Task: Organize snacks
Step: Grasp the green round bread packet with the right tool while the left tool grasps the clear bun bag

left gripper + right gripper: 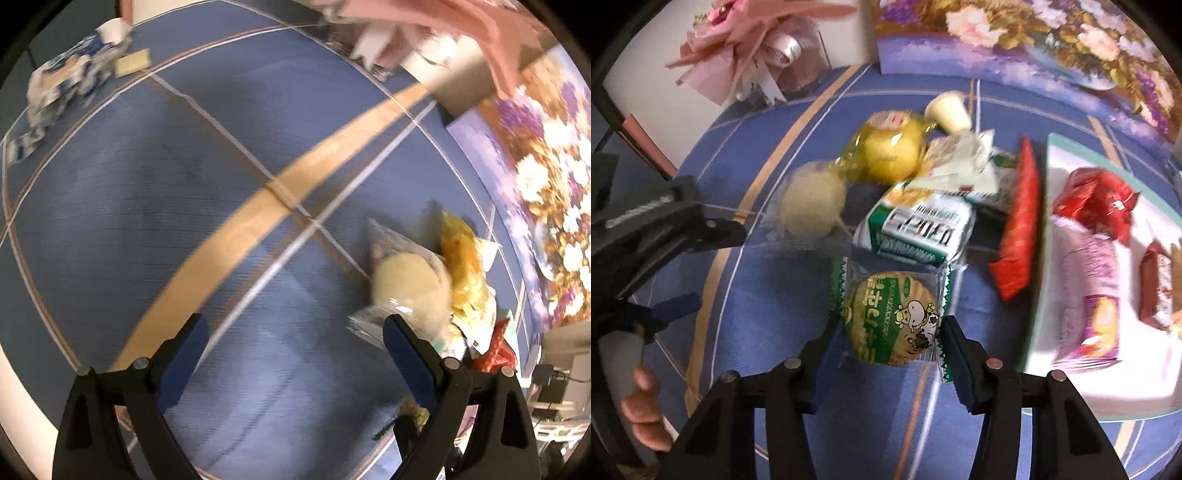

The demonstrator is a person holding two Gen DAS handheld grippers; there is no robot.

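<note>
Right tool (886, 345) grips green round-biscuit packet (892, 321); we should carry it level to white tray (1039, 258); left tool (293, 341) released.

I'm getting heavy fisheye bending in both views, with black corners ringing each frame. The left wrist view smears badly: the tablecloth (155, 206) stripes streak and the snack pile (424, 280) at lower right is soft. Lighting is even and indoor, moderately bright. In the right wrist view the white tray (1145, 384) at right blows out and its contents blur, while the round biscuit pack (892, 321) at centre reads sharp. Soft shadows pool beneath the packets.
</note>
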